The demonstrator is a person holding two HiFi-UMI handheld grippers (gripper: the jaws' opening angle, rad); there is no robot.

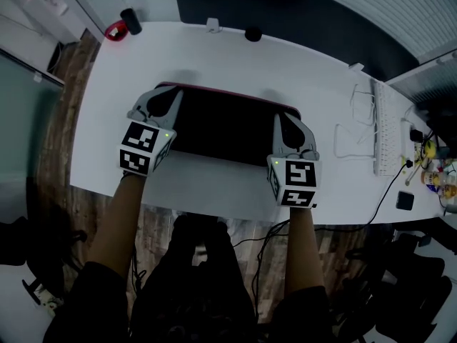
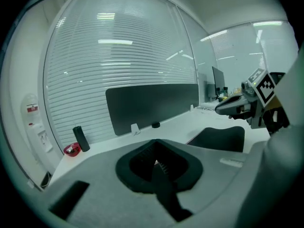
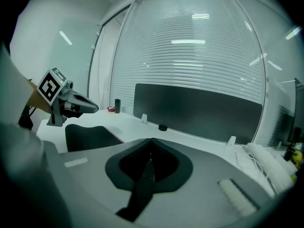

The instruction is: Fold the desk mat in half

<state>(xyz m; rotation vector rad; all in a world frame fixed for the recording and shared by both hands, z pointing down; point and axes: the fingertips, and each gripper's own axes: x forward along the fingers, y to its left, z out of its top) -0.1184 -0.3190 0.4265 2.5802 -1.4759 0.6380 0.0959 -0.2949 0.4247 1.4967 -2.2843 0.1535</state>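
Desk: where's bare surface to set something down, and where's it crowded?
Bare: the desk's left part, between the desk mat and the black cylinder; the far band between mat and black puck; the near strip between mat and front edge. Crowded: the right end, with white cable, keyboard and small clutter.

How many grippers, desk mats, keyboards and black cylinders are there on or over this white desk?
Grippers: 2 (left gripper, right gripper)
Desk mat: 1
White keyboard: 1
Black cylinder: 1
Total: 5
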